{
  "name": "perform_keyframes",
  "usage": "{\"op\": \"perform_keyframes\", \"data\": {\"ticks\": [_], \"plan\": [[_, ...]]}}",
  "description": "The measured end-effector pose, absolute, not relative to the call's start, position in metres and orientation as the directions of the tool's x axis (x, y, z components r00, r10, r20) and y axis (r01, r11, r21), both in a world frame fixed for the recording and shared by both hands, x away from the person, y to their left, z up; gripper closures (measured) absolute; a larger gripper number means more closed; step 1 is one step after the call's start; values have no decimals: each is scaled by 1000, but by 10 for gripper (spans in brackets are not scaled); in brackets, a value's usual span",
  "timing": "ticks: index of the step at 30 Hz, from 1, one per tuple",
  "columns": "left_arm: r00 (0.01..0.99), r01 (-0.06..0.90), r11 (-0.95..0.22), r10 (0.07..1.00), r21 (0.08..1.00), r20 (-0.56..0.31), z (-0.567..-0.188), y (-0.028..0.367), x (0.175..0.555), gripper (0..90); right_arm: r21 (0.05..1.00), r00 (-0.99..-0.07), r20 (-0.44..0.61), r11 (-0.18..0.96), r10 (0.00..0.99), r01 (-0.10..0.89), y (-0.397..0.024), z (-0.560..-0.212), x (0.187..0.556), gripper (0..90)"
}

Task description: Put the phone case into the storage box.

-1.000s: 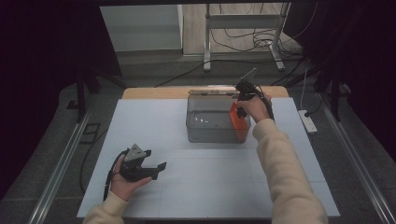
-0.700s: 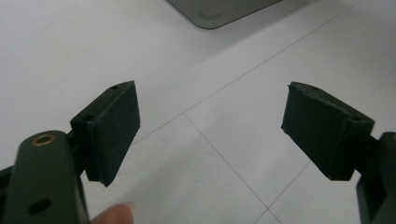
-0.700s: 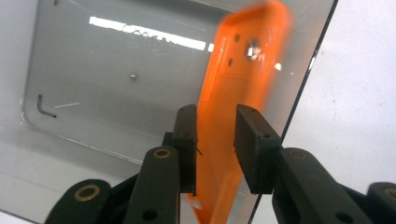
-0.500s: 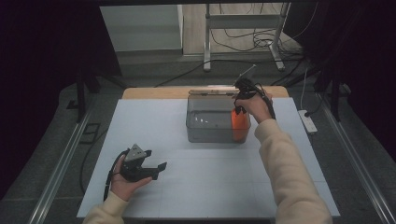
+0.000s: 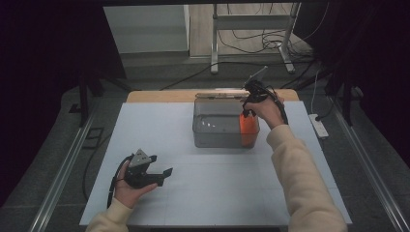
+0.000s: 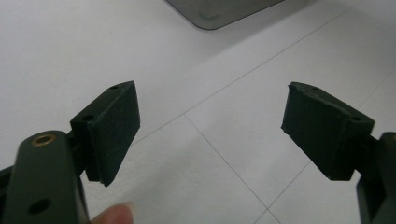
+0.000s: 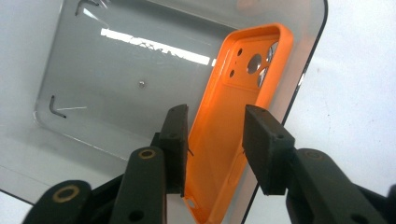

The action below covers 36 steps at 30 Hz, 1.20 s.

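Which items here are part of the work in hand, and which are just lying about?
In the job:
- orange phone case, standing on edge in the bin against its wall
- clear plastic bin
- right gripper, jaws just opening around the case

Lying about:
- left gripper, open over bare table
- power strip on the floor
- cables

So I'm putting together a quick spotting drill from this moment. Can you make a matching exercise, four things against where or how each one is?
Things:
1. phone case
2. bin
3. left gripper
4. right gripper

Descriptions:
A. clear-walled, at the far middle of the table
B. jaws wide apart over bare white table
C. orange, leaning against the bin's wall
D. reaching into the bin, a jaw on each side of the case

Pairs: 1-C, 2-A, 3-B, 4-D
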<state>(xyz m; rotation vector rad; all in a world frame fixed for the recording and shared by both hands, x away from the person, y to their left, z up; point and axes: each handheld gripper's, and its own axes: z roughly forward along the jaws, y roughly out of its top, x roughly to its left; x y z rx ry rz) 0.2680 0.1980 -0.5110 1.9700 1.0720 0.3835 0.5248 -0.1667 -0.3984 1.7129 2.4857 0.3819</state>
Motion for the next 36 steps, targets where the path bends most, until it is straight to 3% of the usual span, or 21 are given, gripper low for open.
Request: {"op": "perform_keyframes", "data": {"ticks": [14, 21, 36], "plan": [[588, 544, -284, 800, 790, -117, -511, 198, 268, 190, 347, -386, 100, 331, 917, 877, -175, -388, 516, 438], [586, 547, -278, 801, 790, -123, -512, 198, 269, 190, 454, -462, 137, 359, 876, 816, -177, -383, 504, 384], [589, 549, -278, 798, 788, -129, -512, 197, 271, 189, 590, -560, 151, 380, 814, 712, -188, -381, 480, 353]]}}
